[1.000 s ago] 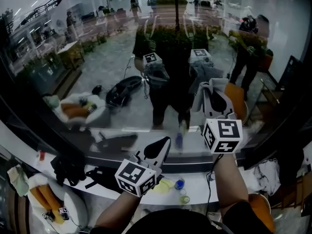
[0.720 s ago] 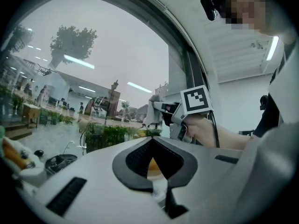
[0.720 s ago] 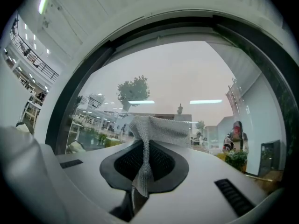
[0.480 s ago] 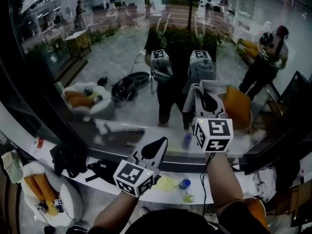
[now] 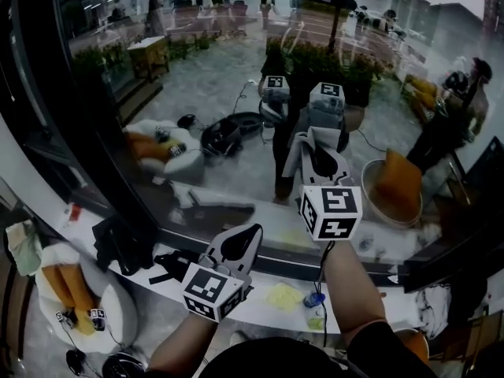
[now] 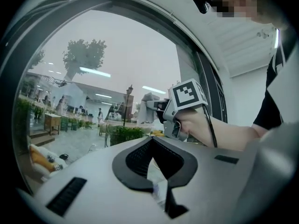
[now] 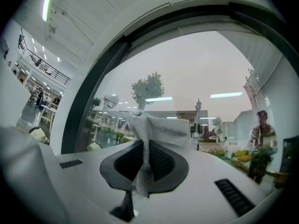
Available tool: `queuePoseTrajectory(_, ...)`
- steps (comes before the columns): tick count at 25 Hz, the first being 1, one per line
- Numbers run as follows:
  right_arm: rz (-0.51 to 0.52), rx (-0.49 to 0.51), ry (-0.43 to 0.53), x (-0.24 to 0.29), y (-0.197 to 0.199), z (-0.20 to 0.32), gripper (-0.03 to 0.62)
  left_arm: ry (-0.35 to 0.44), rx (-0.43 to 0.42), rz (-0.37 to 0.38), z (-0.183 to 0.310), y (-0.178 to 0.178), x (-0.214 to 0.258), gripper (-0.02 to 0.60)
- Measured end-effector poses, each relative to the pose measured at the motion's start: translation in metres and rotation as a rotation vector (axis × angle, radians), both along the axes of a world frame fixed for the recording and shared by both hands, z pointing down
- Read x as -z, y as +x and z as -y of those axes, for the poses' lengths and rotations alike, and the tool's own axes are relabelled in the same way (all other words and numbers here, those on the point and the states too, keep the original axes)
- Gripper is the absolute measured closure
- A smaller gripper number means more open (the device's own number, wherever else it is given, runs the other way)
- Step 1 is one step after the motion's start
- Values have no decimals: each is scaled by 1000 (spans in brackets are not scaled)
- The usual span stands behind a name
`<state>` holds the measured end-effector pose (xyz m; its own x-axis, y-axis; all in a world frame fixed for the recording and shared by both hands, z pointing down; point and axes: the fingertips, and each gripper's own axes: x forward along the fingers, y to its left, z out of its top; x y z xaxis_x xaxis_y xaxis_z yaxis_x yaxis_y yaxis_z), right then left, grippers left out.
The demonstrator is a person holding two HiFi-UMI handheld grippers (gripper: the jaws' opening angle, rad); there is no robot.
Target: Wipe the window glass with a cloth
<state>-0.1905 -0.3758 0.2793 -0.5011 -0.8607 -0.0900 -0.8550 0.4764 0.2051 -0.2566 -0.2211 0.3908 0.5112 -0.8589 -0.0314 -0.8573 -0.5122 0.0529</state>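
The cloth [image 5: 313,150] is clamped between the closed jaws of the right gripper [image 5: 320,161], and its free fold is bunched ahead of the tips at the window glass [image 5: 220,85]. The left gripper [image 5: 250,235] hangs lower, above the sill [image 5: 118,264], jaws together and empty. A good wipe likely calls for even pressure, overlapping strokes, and only fabric touching the pane.

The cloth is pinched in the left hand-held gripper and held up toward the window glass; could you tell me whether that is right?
Not quite: the cloth is pinched in the right hand-held gripper, not the left, as the right gripper view shows. It is indeed held up toward the window glass. The left hand-held gripper carries no cloth.
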Motion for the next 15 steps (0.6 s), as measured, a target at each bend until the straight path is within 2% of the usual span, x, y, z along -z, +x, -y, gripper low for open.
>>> queuePoseTrajectory(9,40,84,-43,-16,-97,2,551,-26,91,37,-21,-83,-12,575)
queuePoseTrajectory(15,39,98,-55,-29,-128,4,551,-47,123,40,-29,-114,-22,575)
